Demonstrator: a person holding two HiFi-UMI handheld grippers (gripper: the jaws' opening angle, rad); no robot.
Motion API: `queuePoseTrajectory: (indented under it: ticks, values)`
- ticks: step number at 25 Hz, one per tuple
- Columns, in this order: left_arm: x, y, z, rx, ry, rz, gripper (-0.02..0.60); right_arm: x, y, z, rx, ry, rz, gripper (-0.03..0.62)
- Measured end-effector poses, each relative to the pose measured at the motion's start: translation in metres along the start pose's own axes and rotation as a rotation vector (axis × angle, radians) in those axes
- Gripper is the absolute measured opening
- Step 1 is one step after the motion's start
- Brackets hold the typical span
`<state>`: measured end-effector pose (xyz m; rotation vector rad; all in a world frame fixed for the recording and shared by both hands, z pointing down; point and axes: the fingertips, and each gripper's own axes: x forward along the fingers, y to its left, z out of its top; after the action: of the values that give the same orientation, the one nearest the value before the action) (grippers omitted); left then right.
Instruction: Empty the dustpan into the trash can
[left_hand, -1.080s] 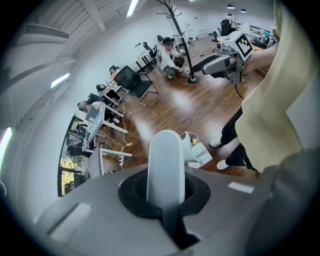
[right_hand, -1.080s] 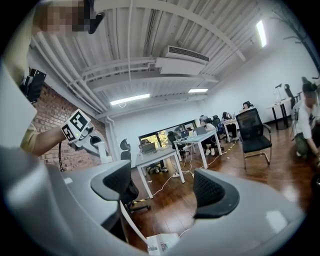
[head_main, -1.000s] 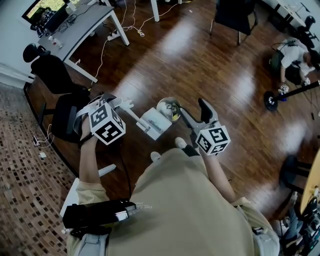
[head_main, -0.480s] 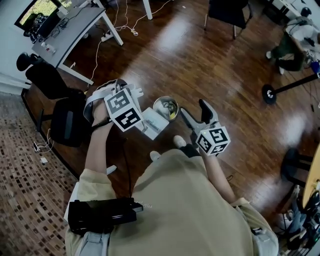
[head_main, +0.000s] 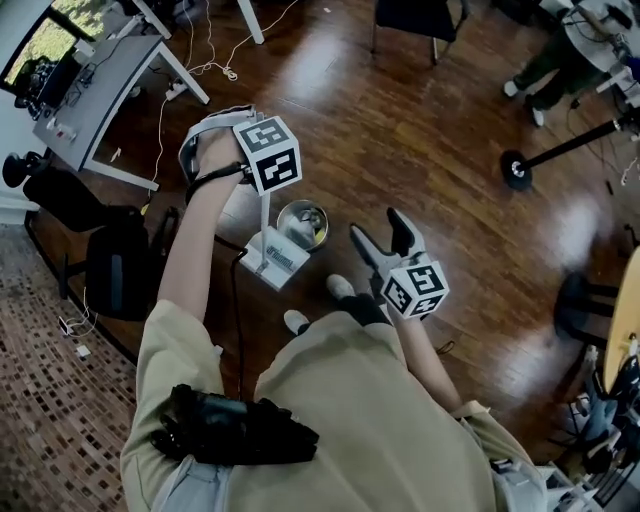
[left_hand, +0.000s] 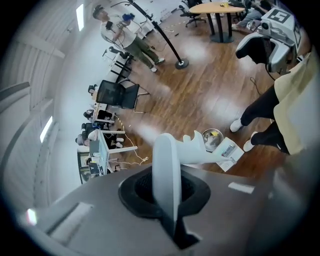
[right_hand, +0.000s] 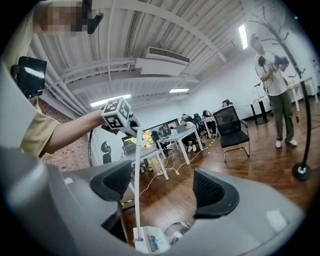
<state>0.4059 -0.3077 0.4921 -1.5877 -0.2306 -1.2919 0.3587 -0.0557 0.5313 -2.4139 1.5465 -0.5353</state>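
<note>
The left arm reaches forward, and the left gripper (head_main: 264, 182) points steeply down with its jaws closed on the dustpan (head_main: 272, 260) by its long handle. The pan sits just beside the trash can (head_main: 303, 224). The right gripper (head_main: 386, 240) is held near the body, roughly level, its jaws slightly apart and empty.

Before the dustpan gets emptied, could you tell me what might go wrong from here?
1. The dustpan sits beside the small trash can, not over its mouth; tipping now could spill onto the floor.
2. Only the left tool holds the long thin handle, at its top, so the pan may swing and knock the can. The right tool is open and empty.
</note>
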Motion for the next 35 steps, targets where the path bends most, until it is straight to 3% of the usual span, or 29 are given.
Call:
queuePoseTrajectory:
  ticks: [6,16,29,33,35]
  values:
    - [0.025,0.019,0.051,0.075,0.011,-0.018,0.0,-0.018,-0.045,0.014,-0.006,-0.026,-0.066,0.374]
    - [0.027,0.021,0.062,0.073,0.027,-0.025,0.0,-0.027,-0.074,0.016,0.01,-0.021,-0.077,0.373]
    - [-0.022,-0.022,-0.011,-0.022,-0.013,-0.007,0.0,0.01,-0.007,0.01,-0.025,0.019,0.086,0.373]
    - [-0.045,-0.049,-0.043,-0.072,-0.035,-0.024,0.0,0.024,0.025,0.001,-0.04,0.043,0.156,0.372]
    - [-0.052,-0.066,-0.067,-0.08,-0.004,-0.033,0.0,0.033,0.044,-0.001,-0.048,0.05,0.192,0.371]
